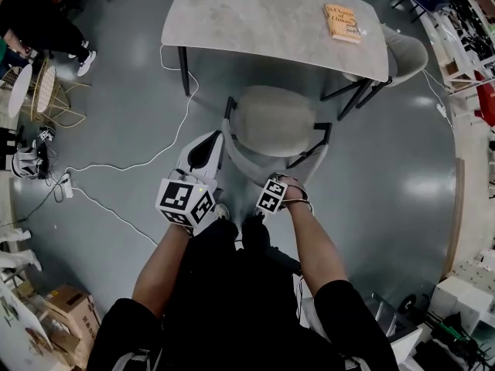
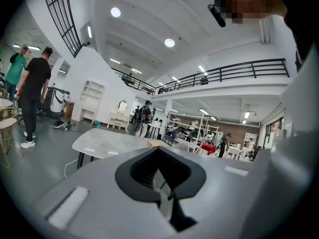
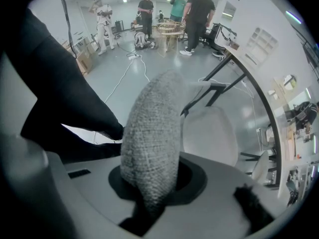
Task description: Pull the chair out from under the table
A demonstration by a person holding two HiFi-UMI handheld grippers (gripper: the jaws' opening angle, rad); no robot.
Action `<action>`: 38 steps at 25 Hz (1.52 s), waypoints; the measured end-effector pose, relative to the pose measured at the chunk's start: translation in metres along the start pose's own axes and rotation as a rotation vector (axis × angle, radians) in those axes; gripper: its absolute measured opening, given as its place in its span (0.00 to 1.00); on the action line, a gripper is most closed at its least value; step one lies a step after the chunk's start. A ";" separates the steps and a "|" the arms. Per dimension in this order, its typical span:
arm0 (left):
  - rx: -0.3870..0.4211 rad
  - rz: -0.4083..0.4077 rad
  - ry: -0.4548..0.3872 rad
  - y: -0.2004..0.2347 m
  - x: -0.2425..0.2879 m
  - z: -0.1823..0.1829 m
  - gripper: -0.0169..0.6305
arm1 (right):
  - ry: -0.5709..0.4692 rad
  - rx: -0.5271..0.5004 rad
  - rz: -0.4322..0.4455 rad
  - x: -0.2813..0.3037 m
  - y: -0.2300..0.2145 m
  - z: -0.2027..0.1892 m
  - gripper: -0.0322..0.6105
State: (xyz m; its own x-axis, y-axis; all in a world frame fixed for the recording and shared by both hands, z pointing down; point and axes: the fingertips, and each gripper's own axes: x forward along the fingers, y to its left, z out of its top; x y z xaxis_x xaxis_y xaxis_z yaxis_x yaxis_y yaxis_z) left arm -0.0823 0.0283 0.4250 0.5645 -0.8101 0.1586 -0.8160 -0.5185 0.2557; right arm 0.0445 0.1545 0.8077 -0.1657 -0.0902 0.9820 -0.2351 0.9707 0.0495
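Chair (image 1: 274, 122) sits at the near edge of the tabletop (image 1: 255, 22), seat mostly out, backrest toward the person. Right tool (image 1: 272, 192) points down, clenched on the woven backrest rim (image 3: 149, 133). Left tool (image 1: 215, 141) is level beside the backrest's left end, jaws seemingly together on nothing.

Risks:
- The one-sided pull may swing the chair, catching a leg on the table's black legs (image 1: 352, 91).
- The padded rim may squash and slip out.
- The white floor cable (image 1: 131, 161) is close by on the left.
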 end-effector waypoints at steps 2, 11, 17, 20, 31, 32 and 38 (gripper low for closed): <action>0.001 -0.002 -0.002 -0.002 -0.001 0.000 0.04 | -0.002 0.000 0.000 0.000 0.003 0.000 0.14; -0.003 -0.012 -0.003 -0.009 -0.011 -0.003 0.04 | -0.003 0.011 0.000 -0.002 0.021 -0.001 0.14; -0.004 -0.021 -0.001 -0.012 -0.016 -0.007 0.04 | -0.001 0.014 -0.001 -0.002 0.028 -0.002 0.14; -0.004 -0.026 -0.001 -0.013 -0.019 -0.008 0.04 | -0.003 0.015 -0.001 -0.003 0.033 -0.002 0.14; 0.001 -0.038 -0.002 -0.016 -0.025 -0.006 0.04 | -0.001 0.021 0.000 -0.005 0.047 -0.002 0.14; 0.000 -0.039 -0.002 -0.017 -0.025 -0.006 0.04 | -0.001 0.021 -0.001 -0.005 0.048 -0.002 0.14; -0.003 -0.043 -0.008 -0.018 -0.028 -0.009 0.04 | -0.004 0.022 -0.001 -0.003 0.054 -0.002 0.14</action>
State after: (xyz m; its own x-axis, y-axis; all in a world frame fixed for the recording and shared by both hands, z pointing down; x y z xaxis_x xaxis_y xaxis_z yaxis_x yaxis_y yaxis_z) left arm -0.0819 0.0628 0.4248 0.5982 -0.7891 0.1397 -0.7904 -0.5524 0.2647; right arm 0.0346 0.2080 0.8079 -0.1689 -0.0916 0.9814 -0.2562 0.9655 0.0460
